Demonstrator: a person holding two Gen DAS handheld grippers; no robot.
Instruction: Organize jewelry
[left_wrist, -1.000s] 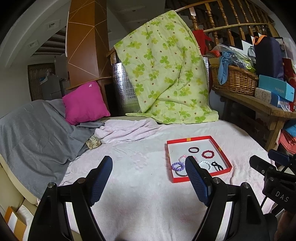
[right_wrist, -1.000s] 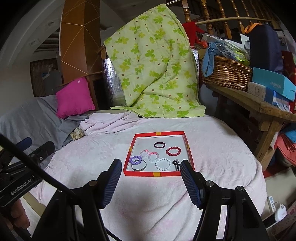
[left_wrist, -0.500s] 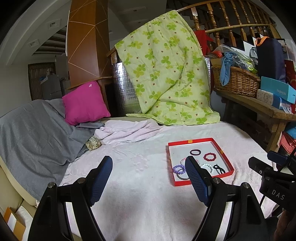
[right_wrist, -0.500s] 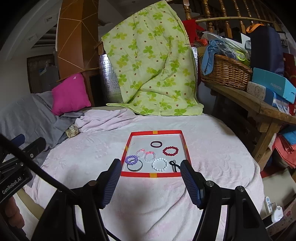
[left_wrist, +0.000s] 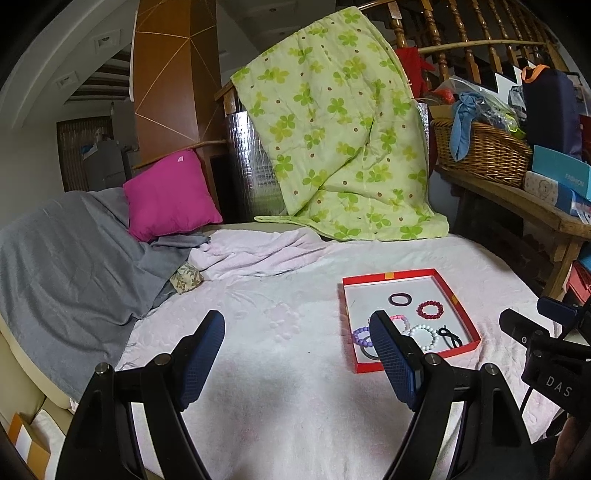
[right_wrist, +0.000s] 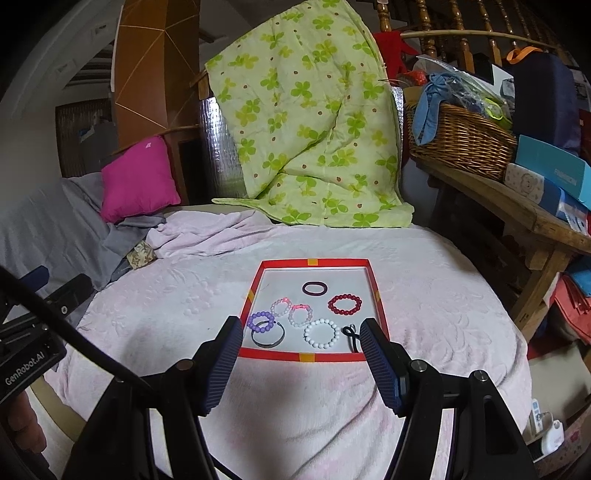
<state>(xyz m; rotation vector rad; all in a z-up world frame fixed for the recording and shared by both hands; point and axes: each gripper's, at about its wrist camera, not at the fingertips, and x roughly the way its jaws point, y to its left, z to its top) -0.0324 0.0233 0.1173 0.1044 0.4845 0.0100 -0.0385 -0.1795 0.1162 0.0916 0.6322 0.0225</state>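
Jewelry sits loose in a shallow red tray (right_wrist: 255, 291) on the pale pink blanket (right_wrist: 436, 310), just ahead of the right gripper (right_wrist: 301, 341) and off to the right of the left gripper (left_wrist: 297, 338). Both grippers stand wide open and hold nothing.

Between the right gripper's fingers and a little beyond lie a white bead bracelet (right_wrist: 321, 333), a silver bangle (right_wrist: 268, 335) touching a purple bead bracelet (right_wrist: 260, 320), and a thin black hair tie (right_wrist: 351, 334) close to the right fingertip.

The pieces crowd together, so closing on one could well drag a neighbour along or pinch two at once. The tray looks light and the blanket soft; a downward push may tip the rim or slide the tray. Smooth beads may roll out of the pads.
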